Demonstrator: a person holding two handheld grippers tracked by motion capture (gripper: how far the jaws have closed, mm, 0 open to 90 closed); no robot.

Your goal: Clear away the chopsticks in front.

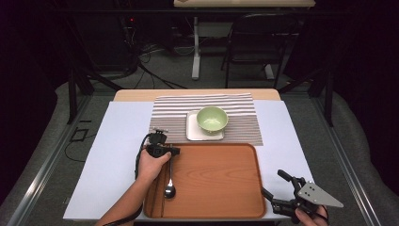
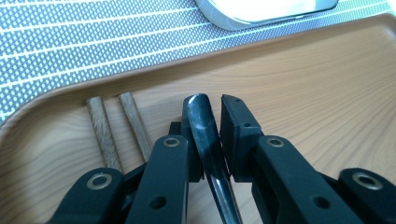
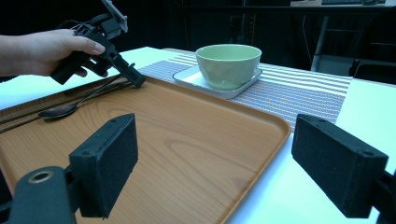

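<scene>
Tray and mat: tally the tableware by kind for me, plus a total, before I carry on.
Spoons: 1, the spoon, its handle between the left gripper fingers.
Chopsticks: 2, the chopsticks on the tray.
Bowls: 1, the green bowl.
Plates: 1, the white square plate under it.
Total: 5

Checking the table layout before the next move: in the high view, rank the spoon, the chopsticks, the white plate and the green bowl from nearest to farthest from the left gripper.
From the left gripper:
1. Spoon, handle between its jaws, at the tray's left edge.
2. Chopsticks, just left of the spoon.
3. White plate, up and right on the striped mat.
4. Green bowl, on that plate, slightly farther.
</scene>
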